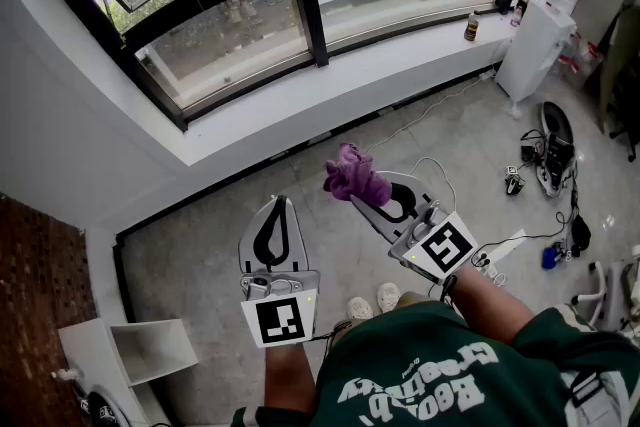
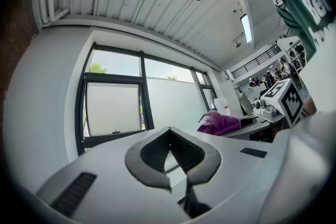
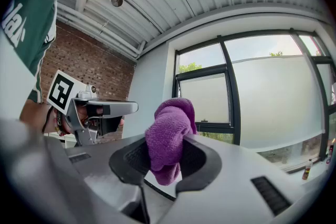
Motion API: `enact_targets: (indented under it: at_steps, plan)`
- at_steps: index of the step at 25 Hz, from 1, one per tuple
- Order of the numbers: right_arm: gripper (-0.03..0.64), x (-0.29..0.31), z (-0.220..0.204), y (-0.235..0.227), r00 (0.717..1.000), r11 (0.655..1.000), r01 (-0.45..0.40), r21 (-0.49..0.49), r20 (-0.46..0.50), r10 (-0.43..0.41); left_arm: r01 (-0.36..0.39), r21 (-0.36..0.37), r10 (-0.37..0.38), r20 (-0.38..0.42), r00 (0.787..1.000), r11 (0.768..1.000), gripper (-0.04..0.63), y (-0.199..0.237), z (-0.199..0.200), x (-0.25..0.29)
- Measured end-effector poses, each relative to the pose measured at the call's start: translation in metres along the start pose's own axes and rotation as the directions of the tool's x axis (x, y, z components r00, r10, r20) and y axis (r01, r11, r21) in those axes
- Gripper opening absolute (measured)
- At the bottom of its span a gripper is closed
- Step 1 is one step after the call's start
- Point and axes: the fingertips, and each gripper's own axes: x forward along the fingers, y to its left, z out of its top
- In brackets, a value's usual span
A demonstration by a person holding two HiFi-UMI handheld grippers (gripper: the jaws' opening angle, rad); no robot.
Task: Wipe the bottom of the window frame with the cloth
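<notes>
White sill (image 1: pixel 300 110) and dark window frame (image 1: pixel 250 87) curve across ahead of you, well apart from both tools, with grey floor (image 1: pixel 420 130) below. Your right gripper (image 1: pixel 362 197) is clamped on the purple cloth (image 1: pixel 355 175), which bunches out past the jaw tips, while your left gripper (image 1: pixel 279 207) has its jaws closed tip to tip with nothing between them. That cloth looks light, soft and floppy, so it should mould to the bottom rail yet could drag free under friction; a deep bite on the bunched middle, as you have it, seems safer than a corner.
</notes>
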Motion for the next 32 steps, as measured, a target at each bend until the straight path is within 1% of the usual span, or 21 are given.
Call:
enact_targets:
  at_steps: [7, 11, 15, 19, 23, 28, 32]
  plan:
    - [0.11, 0.0, 0.003, -0.002, 1.0, 1.0, -0.006, -0.015, 0.003, 0.006, 0.0, -0.001, 0.0, -0.009, 1.0, 1.0, 0.009, -0.002, 0.001, 0.001]
    - [0.11, 0.001, 0.002, 0.0, 1.0, 1.0, -0.014, -0.016, 0.004, 0.014, -0.006, 0.011, 0.006, -0.013, 1.0, 1.0, 0.009, 0.001, 0.001, -0.001]
    - [0.11, 0.001, 0.003, 0.0, 1.0, 1.0, -0.015, -0.019, 0.01, 0.015, -0.012, 0.009, 0.012, -0.005, 1.0, 1.0, 0.009, 0.004, 0.002, -0.001]
    - [0.11, 0.008, 0.003, 0.006, 1.0, 1.0, -0.009, -0.001, 0.005, 0.009, -0.005, 0.003, 0.005, -0.014, 1.0, 1.0, 0.009, 0.012, -0.002, -0.004]
    - [0.11, 0.001, 0.007, 0.001, 1.0, 1.0, -0.004, 0.005, 0.002, 0.004, 0.0, -0.005, 0.0, -0.026, 1.0, 1.0, 0.009, 0.007, 0.0, -0.002]
    - [0.11, 0.022, -0.002, 0.015, 1.0, 1.0, 0.002, -0.004, 0.0, -0.002, 0.02, 0.0, -0.02, -0.011, 1.0, 1.0, 0.009, 0.027, -0.016, -0.003]
    - [0.11, 0.028, -0.004, 0.003, 1.0, 1.0, -0.009, 0.002, 0.012, 0.009, 0.018, -0.008, -0.019, -0.012, 1.0, 1.0, 0.009, 0.026, -0.02, 0.01]
